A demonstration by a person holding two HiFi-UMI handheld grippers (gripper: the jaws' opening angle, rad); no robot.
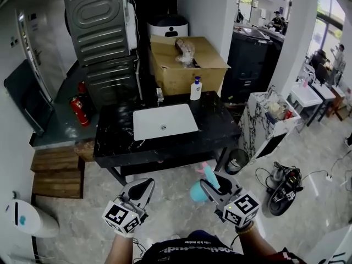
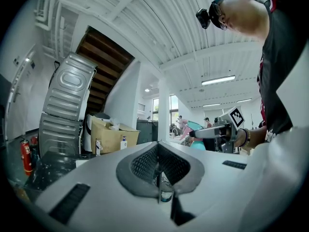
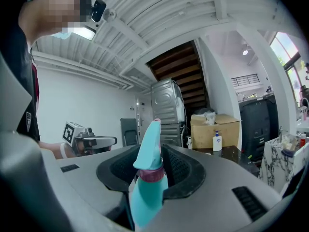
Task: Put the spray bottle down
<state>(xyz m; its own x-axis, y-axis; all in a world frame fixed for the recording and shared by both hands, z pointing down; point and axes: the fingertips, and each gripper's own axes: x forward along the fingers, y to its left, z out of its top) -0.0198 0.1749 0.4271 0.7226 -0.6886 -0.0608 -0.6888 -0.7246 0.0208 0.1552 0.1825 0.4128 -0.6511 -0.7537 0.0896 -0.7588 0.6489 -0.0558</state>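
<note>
A teal spray bottle (image 1: 198, 190) with a pink collar stands upright between the jaws of my right gripper (image 1: 212, 185), which is shut on it. In the right gripper view the spray bottle (image 3: 148, 178) fills the gap between the black pads (image 3: 186, 170), its nozzle head rising above them. My left gripper (image 1: 143, 187) hangs beside it at the same height, jaws together and nothing in them; in the left gripper view the left gripper (image 2: 159, 170) shows only a thin seam. Both point level toward the black marble table (image 1: 115, 142), short of its near edge.
On the table are a white sink (image 1: 164, 121), a soap dispenser (image 1: 196, 88) and a cardboard box (image 1: 187, 65). A dark bin (image 1: 236, 161) stands under the right corner. Wooden steps (image 1: 55, 172) and a fire extinguisher (image 1: 78, 110) are left; cables and a device (image 1: 286, 186) lie right.
</note>
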